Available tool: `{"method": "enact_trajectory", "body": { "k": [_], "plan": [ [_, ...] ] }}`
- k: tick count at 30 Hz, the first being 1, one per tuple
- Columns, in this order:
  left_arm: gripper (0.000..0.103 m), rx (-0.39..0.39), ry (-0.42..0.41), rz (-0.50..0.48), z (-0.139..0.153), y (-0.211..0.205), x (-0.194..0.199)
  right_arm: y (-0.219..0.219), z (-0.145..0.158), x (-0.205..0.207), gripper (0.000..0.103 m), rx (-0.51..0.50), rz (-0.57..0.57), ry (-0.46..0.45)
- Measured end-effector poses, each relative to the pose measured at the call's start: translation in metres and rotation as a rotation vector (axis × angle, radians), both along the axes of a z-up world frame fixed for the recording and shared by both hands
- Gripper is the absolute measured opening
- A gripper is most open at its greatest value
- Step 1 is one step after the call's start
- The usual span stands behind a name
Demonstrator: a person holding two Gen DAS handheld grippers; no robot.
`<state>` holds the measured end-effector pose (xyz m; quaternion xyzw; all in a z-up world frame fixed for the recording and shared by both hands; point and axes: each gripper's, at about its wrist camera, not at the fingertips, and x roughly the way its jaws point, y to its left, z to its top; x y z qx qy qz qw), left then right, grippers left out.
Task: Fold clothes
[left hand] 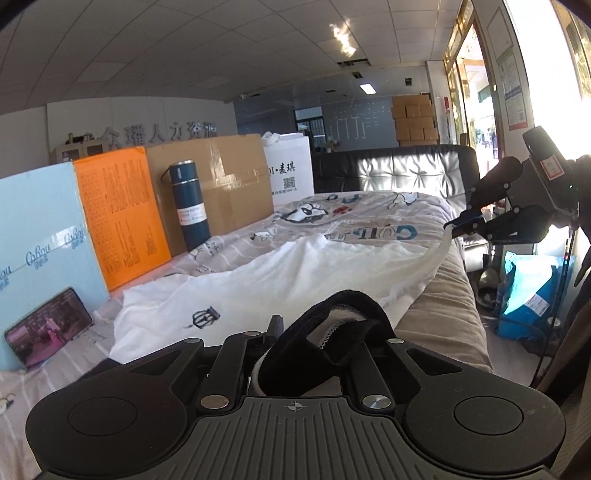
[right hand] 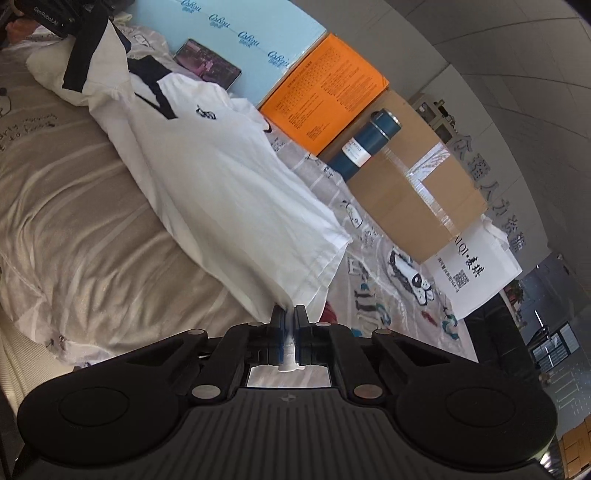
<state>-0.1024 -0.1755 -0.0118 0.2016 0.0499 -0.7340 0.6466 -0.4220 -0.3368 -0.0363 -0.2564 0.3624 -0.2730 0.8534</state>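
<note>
A white polo shirt (right hand: 221, 177) with a dark navy collar and a small dark chest emblem is stretched lengthwise between the two tools, lying across a bed cover (right hand: 74, 229) printed with cartoon dogs and letters. In the right wrist view, the right gripper (right hand: 290, 321) is seen clenched on the shirt's hem at 6 o'clock, a white fold of fabric being pinched between the blue pads. From there the shirt runs toward 11 o'clock, where its collar end is held up by the left gripper (right hand: 79, 35). In the left wrist view, the dark collar band (left hand: 332, 343) is bunched over the left gripper's fingers at 6 o'clock, hiding the tips; it appears to be gripped, though the jaws themselves are covered. The right gripper (left hand: 456, 225) is seen at 3 o'clock, closed on the white hem. Along the far edge of the bed, from 9 to 12 o'clock, a light blue box (left hand: 40, 229), an orange box (left hand: 118, 214), a dark teal flask (left hand: 190, 210), a brown carton (left hand: 229, 177) and a white paper bag (left hand: 290, 171) are lined up. A tablet (left hand: 48, 328) is propped against the blue box.
</note>
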Motion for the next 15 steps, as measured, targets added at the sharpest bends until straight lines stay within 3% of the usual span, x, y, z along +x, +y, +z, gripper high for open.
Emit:
{"method": "enact_trajectory", "body": {
  "k": [4,7,13,15],
  "plan": [
    [0.011,0.021,-0.088,-0.018,0.010,-0.023,0.019,-0.022,0.016,0.025,0.004,-0.021,0.078,-0.031],
    [0.011,0.061,-0.112,-0.025,0.012,-0.042,0.037,-0.043,0.013,0.036,0.004,0.036,0.077,-0.046],
    [0.018,0.193,0.020,-0.033,-0.001,-0.079,0.084,-0.085,0.008,0.058,0.004,0.150,0.075,-0.077],
    [0.027,0.217,0.100,-0.012,-0.007,-0.087,0.103,-0.099,0.007,0.066,0.004,0.187,0.074,-0.087]
  ]
}}
